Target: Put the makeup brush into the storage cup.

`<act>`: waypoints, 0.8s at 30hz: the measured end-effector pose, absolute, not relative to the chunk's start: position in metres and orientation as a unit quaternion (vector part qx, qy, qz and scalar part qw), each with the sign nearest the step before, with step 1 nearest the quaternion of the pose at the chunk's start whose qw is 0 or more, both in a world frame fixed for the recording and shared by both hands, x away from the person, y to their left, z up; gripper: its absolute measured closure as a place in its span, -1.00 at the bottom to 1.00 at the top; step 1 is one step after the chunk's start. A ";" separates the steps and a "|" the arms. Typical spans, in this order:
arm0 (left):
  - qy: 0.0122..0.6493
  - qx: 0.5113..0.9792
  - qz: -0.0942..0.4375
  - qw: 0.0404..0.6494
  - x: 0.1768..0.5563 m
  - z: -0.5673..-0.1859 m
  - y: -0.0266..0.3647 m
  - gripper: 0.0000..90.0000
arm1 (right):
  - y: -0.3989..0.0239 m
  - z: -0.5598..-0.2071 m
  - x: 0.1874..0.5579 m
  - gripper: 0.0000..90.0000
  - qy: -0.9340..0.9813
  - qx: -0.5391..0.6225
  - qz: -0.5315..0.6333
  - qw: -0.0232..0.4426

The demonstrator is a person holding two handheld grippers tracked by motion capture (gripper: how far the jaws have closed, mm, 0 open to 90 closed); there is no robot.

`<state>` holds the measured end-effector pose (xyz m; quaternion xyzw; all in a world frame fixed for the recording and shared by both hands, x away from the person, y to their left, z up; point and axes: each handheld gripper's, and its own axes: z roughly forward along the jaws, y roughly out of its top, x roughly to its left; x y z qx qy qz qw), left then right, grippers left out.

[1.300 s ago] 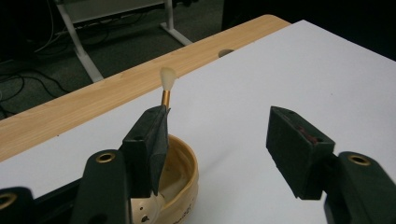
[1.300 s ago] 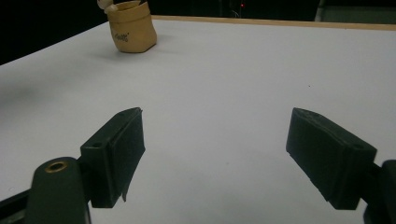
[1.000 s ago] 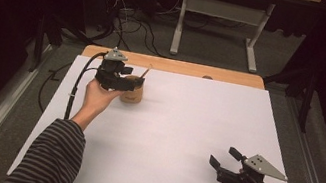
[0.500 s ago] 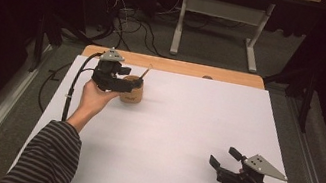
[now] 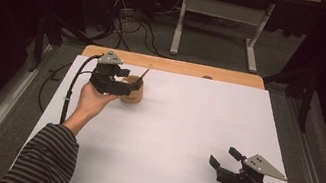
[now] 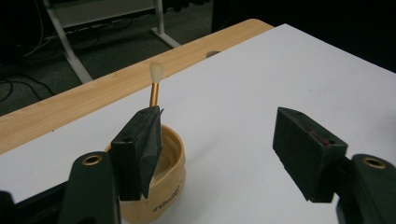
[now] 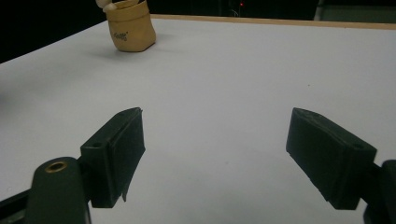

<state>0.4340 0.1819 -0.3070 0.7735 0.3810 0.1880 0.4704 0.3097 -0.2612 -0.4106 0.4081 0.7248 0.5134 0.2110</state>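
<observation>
Right gripper rests low on the white table sheet, jaws spread, nothing between them. Far ahead, the left gripper stands spread wide beside the tan cup holding a brush; its jaws have just been opening, gripping nothing. Beyond lie the wooden table edge and a dark floor with cables.

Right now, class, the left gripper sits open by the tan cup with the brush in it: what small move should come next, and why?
Probably lift the left gripper straight back from the tan cup. Its jaws have just been opening and stand wide, the brush already stands in the cup, and one jaw hangs over the rim, so a sideways pull might tip it.
</observation>
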 end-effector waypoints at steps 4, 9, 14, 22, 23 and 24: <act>0.379 0.776 0.187 0.469 0.431 -0.307 0.182 -0.26 | -0.261 -0.411 0.309 -0.54 0.724 0.409 0.514 0.211; 0.376 0.776 0.188 0.469 0.429 -0.307 0.183 -0.27 | -0.262 -0.411 0.310 -0.54 0.724 0.409 0.514 0.211; 0.377 0.776 0.188 0.471 0.426 -0.308 0.185 -0.27 | -0.262 -0.411 0.310 -0.54 0.724 0.409 0.514 0.210; 0.376 0.771 0.189 0.478 0.421 -0.307 0.188 -0.28 | -0.262 -0.411 0.310 -0.54 0.723 0.409 0.515 0.211; 0.375 0.772 0.193 0.476 0.420 -0.306 0.189 -0.28 | -0.262 -0.411 0.310 -0.54 0.723 0.409 0.515 0.210; 0.375 0.771 0.193 0.477 0.419 -0.306 0.189 -0.28 | -0.262 -0.411 0.310 -0.54 0.724 0.409 0.514 0.210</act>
